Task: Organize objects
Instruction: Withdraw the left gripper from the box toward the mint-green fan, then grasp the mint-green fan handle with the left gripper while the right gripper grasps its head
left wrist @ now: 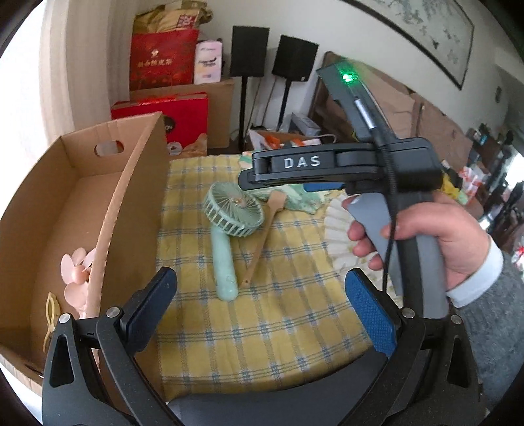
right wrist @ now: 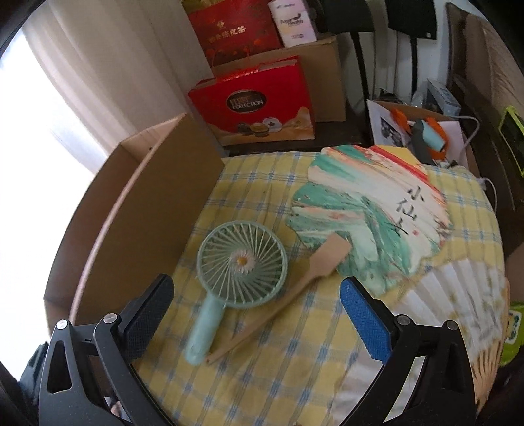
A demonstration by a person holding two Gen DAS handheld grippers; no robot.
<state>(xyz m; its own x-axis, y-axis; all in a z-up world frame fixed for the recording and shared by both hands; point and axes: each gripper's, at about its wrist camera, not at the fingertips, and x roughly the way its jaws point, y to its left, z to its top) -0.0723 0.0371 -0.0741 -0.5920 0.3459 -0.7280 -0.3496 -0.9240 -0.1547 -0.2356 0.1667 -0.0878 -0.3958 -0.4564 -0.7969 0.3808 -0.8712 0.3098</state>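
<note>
Both grippers, left (left wrist: 258,304) and right (right wrist: 257,311), hang with jaws apart, gripping nothing. One mint handheld fan (right wrist: 229,275) lies flat on the yellow checked cloth (right wrist: 294,377), its wooden-handled paper fan (right wrist: 366,222) neighbour touching. Beside them stands one cardboard box (left wrist: 65,209) holding two pink flower clips (left wrist: 77,275).

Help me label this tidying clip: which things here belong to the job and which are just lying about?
Job:
- green handheld fan
- painted paddle fan
- white folding fan
- cardboard box, already holding a pink flower clip and a yellow clip

Lying about:
- red gift boxes
- black speakers
- wall painting
</note>
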